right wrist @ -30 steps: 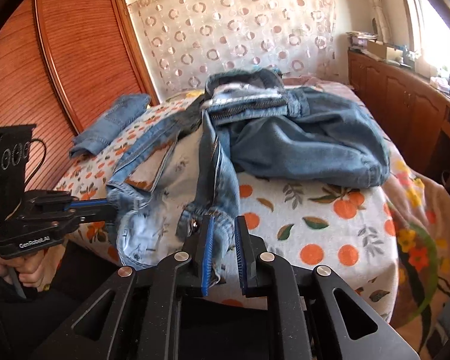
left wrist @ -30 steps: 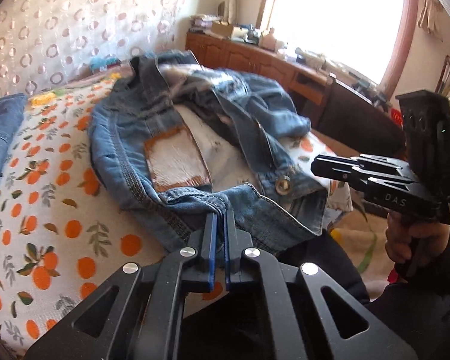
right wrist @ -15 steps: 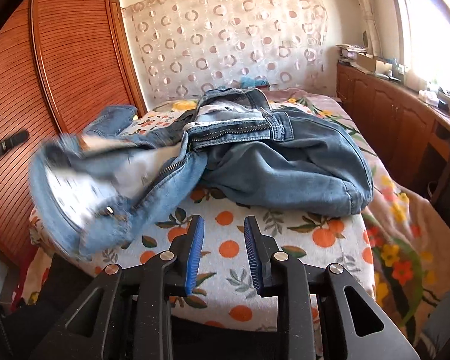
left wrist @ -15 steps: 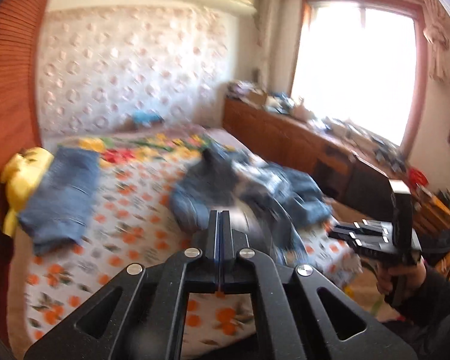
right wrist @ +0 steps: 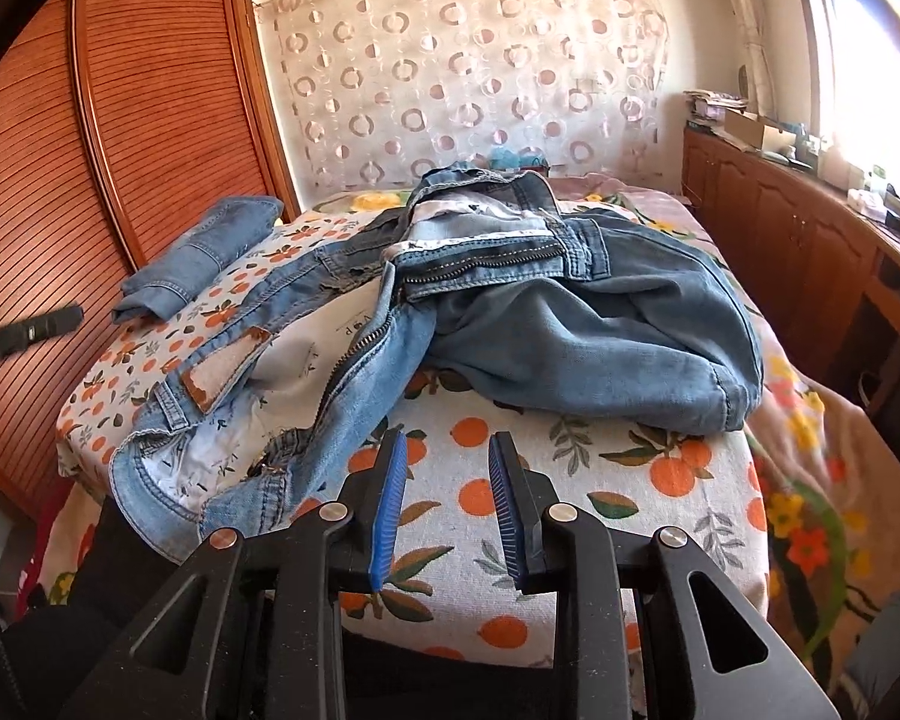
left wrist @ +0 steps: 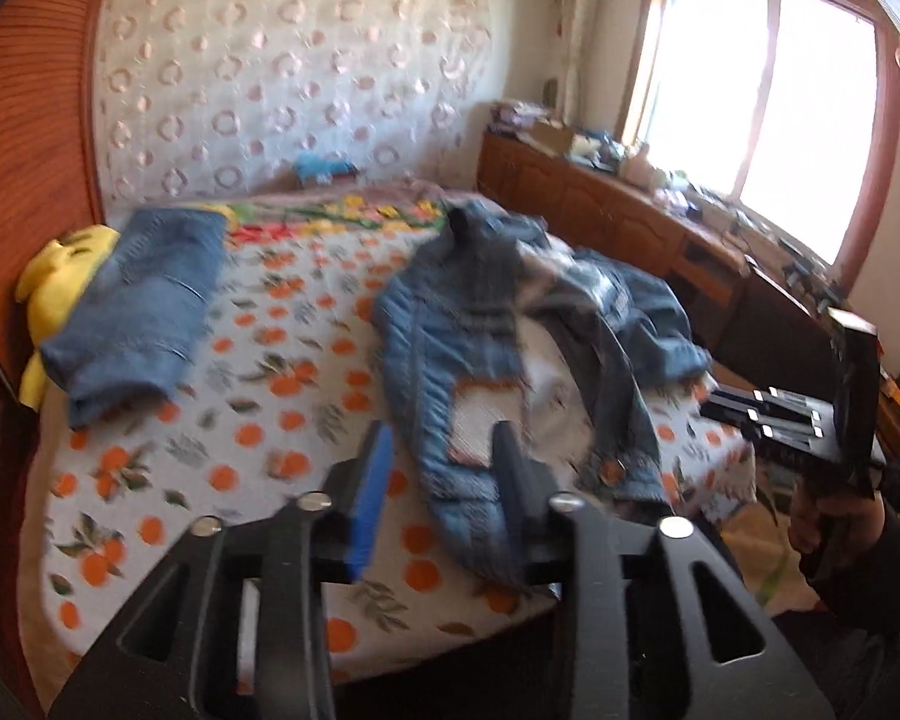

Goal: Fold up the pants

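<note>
Our left gripper (left wrist: 441,441) sits nearest the lens in the left wrist view, fingers apart, nothing between them; they have just been opening, with no cloth in the gap. It points down at the near edge of the bed (left wrist: 168,468). Our right gripper (right wrist: 447,456) is the same in its own view: fingers apart, only bedspread showing in the gap, hovering over the near edge of the bed (right wrist: 600,480). Its jaws widened a little just now and are empty too.

The pants (right wrist: 510,312) lie loose and crumpled on the bed, not held by either of us. The open waistband hangs over the near-left corner in the right wrist view, inside out there, with white pocket lining, a brown patch and the zipper showing. The long axis runs roughly from that near corner toward the far right, with the legs bunched in a heap toward the right edge. In the left wrist view the pants (left wrist: 486,354) are blurred, with one end draped off the near edge.

Further back, a folded denim piece (right wrist: 201,258) rests along the far-left edge, well apart from the pants. Past that is a yellow cushion (left wrist: 54,282) by the wooden wardrobe (right wrist: 150,120).

The right hand (left wrist: 834,522) grips its handle at the right of the left wrist view.
</note>
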Demonstrator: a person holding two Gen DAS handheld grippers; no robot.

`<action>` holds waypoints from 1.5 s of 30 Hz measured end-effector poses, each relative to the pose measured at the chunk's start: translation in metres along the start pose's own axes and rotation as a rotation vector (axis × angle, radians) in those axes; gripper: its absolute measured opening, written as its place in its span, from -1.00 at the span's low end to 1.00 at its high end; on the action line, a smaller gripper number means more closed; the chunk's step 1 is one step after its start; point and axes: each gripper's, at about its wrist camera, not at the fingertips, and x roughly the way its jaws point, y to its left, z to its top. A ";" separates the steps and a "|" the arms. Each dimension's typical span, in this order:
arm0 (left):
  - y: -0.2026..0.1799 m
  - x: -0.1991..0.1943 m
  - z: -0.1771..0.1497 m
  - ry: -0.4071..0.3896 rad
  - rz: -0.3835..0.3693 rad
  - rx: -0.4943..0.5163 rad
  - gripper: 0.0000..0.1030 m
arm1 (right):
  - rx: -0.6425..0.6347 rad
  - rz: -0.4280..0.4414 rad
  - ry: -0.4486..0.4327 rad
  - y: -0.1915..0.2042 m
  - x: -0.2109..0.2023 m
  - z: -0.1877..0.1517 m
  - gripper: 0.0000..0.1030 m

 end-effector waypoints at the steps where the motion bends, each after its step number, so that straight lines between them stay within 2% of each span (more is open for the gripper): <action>1: -0.005 0.002 -0.001 0.013 -0.007 0.005 -0.06 | -0.001 -0.002 0.000 0.001 -0.001 0.000 -0.44; 7: -0.040 0.028 -0.023 0.104 -0.034 0.073 -0.06 | 0.001 -0.011 0.009 -0.001 -0.002 -0.004 -0.44; 13: -0.052 0.050 -0.040 0.172 0.096 0.170 -0.10 | -0.005 -0.013 0.016 0.000 -0.001 -0.006 -0.43; 14: -0.048 0.049 -0.042 0.161 0.099 0.165 -0.20 | -0.006 -0.013 0.016 0.000 -0.001 -0.006 -0.43; 17: -0.040 0.041 -0.038 0.134 0.081 0.133 -0.86 | -0.007 -0.016 0.017 -0.001 0.000 -0.005 -0.43; 18: -0.036 0.033 -0.035 0.108 0.063 0.116 -0.92 | -0.007 -0.017 0.017 -0.002 0.000 -0.004 -0.43; 21: -0.032 0.012 -0.024 0.027 0.069 0.098 -0.95 | -0.011 -0.021 0.015 -0.002 0.000 -0.002 -0.43; 24: -0.018 -0.020 -0.006 -0.085 0.084 0.035 -0.95 | -0.010 -0.022 0.011 -0.002 0.001 0.000 -0.43; 27: 0.006 -0.037 0.006 -0.134 0.102 -0.028 -0.95 | -0.011 -0.023 0.005 -0.002 -0.001 0.001 -0.43; 29: 0.021 -0.033 0.005 -0.119 0.155 -0.043 -0.95 | -0.011 -0.023 0.006 -0.002 -0.001 0.001 -0.43; 32: 0.033 -0.019 -0.003 -0.070 0.173 -0.053 -0.95 | -0.014 -0.027 0.009 -0.003 0.001 0.001 -0.43; 35: 0.038 -0.004 -0.014 -0.030 0.159 -0.068 -0.95 | -0.026 -0.035 0.010 -0.004 0.005 0.005 -0.43; 41: 0.043 0.005 -0.020 -0.029 0.150 -0.074 -0.95 | -0.067 -0.070 -0.028 -0.023 0.016 0.041 -0.42; 42: 0.045 0.007 -0.021 -0.026 0.149 -0.077 -0.95 | -0.071 -0.074 -0.039 -0.027 0.018 0.048 -0.40; 45: 0.049 0.010 -0.021 -0.020 0.141 -0.079 -0.95 | -0.087 -0.062 -0.064 -0.038 0.030 0.073 -0.17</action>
